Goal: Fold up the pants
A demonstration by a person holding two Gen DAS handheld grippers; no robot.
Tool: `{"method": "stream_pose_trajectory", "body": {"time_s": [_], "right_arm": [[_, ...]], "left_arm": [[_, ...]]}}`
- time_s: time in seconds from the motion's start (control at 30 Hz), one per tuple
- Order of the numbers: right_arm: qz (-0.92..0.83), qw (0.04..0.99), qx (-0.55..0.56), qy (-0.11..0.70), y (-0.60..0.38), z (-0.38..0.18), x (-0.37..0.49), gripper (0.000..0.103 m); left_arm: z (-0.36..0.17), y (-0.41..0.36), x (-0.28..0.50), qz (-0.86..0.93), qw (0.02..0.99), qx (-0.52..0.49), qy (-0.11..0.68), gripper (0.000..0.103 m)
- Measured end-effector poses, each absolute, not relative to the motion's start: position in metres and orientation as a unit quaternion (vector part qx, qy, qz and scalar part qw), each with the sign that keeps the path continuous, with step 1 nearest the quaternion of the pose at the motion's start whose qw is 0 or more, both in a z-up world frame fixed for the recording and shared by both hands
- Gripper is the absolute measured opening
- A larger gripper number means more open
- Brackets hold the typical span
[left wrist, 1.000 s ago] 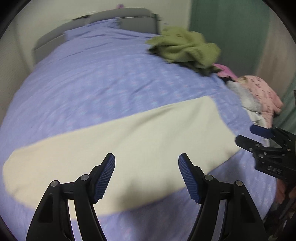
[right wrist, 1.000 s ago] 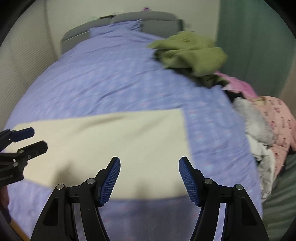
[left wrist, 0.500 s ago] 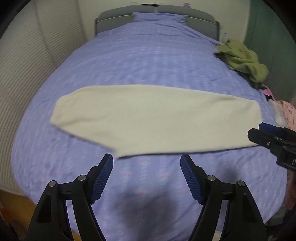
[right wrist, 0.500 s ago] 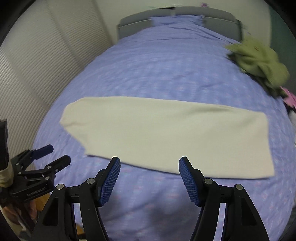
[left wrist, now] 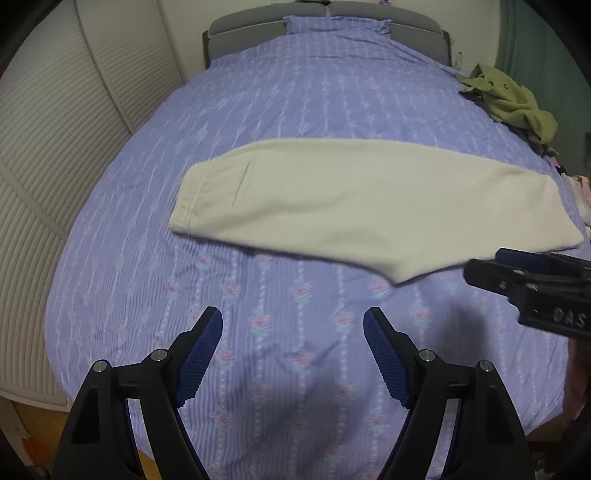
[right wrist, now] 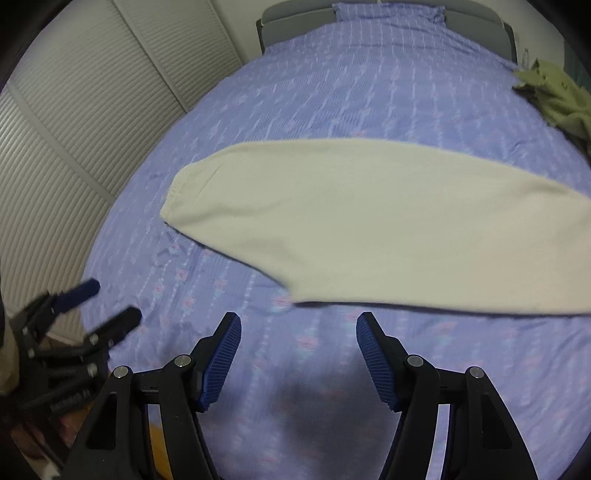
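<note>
Looking down my left gripper [left wrist: 293, 325], I find two black angular arms tipped with ribbed blue pads [left wrist: 201, 350], and the jaws are opening with nothing between them, only bedding beneath. My right gripper [right wrist: 297, 330] is of the same build, its ribbed blue pads [right wrist: 221, 360] parted and released, likewise with nothing between them. Each tool appears in the other's camera: the right one enters the left view from the right edge, and the left one sits at the lower left of the right view, blurred, its jaws apart.

Both tools hang over the near part of the bed cover [left wrist: 295, 110], a lavender fabric with fine vertical ribbing and columns of small pink and teal flower motifs. It is smooth with only slight creasing.

The pants [left wrist: 354, 203] lie flat across the middle of the bed, beyond both sets of fingers and touching neither. They are a cream, soft, fleece-like cloth, folded lengthwise into one long band. The gathered elastic end is on the left, with a thin slit line just beside it; the other end is wider and comes to a blunt corner.

A crumpled olive-green garment [left wrist: 513, 103] sits at the far right edge, well apart from the pants. A grey padded headboard [left wrist: 243, 35] closes the far end, and white slatted doors [left wrist: 48, 122] run along the left.
</note>
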State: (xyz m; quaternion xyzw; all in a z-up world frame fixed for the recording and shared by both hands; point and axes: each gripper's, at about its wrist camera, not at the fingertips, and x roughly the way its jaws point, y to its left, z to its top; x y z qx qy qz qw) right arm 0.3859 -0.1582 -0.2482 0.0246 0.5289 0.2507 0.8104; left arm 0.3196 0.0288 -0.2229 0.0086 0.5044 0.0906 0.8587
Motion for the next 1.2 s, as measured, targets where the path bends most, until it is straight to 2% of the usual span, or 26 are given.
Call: {"method": "stream_pose_trajectory", "body": {"time_s": [0.13, 0.2, 0.4, 0.43, 0.53, 0.67, 0.87, 0.93, 1.0, 1.07, 1.1, 1.13, 1.2], "right_arm": [[0.253, 0.793, 0.048, 0.551, -0.133, -0.287, 0.399, 0.063], [0.257, 0.791, 0.039, 0.554, -0.125, -0.303, 0.402, 0.059], [0.27, 0.773, 0.015, 0.574, -0.102, -0.355, 0.414, 0.059], [0.27, 0.771, 0.004, 0.577, -0.099, -0.359, 0.416, 0.056], [0.278, 0.782, -0.009, 0.559, -0.097, -0.347, 0.422, 0.053], [0.297, 0.815, -0.033, 0.497, -0.096, -0.315, 0.422, 0.053], [0.317, 0.795, -0.046, 0.515, -0.093, -0.338, 0.436, 0.053], [0.319, 0.778, -0.059, 0.538, -0.088, -0.354, 0.437, 0.044], [0.319, 0.778, -0.069, 0.537, -0.089, -0.359, 0.434, 0.042], [0.314, 0.784, -0.081, 0.529, -0.09, -0.357, 0.432, 0.033], [0.312, 0.787, -0.08, 0.526, -0.092, -0.354, 0.434, 0.02], [0.309, 0.79, -0.083, 0.523, -0.093, -0.35, 0.436, 0.014], [0.317, 0.788, -0.087, 0.52, -0.095, -0.343, 0.433, 0.012]], "left_arm": [[-0.251, 0.044, 0.316, 0.107, 0.854, -0.023, 0.509, 0.079], [-0.264, 0.048, 0.314, 0.12, 0.852, -0.04, 0.509, 0.078], [-0.29, 0.054, 0.308, 0.144, 0.851, -0.079, 0.499, 0.079], [-0.293, 0.054, 0.309, 0.147, 0.849, -0.085, 0.5, 0.078], [-0.296, 0.052, 0.306, 0.154, 0.846, -0.102, 0.5, 0.078], [-0.295, 0.051, 0.306, 0.167, 0.847, -0.11, 0.492, 0.079], [-0.294, 0.047, 0.309, 0.178, 0.846, -0.105, 0.491, 0.079], [-0.292, 0.045, 0.31, 0.18, 0.846, -0.103, 0.492, 0.079], [-0.29, 0.044, 0.309, 0.182, 0.845, -0.1, 0.492, 0.079], [-0.288, 0.045, 0.308, 0.188, 0.845, -0.095, 0.491, 0.079], [-0.287, 0.047, 0.307, 0.192, 0.845, -0.093, 0.49, 0.079], [-0.288, 0.05, 0.307, 0.199, 0.843, -0.093, 0.491, 0.079], [-0.289, 0.062, 0.305, 0.212, 0.837, -0.106, 0.494, 0.079]]}}
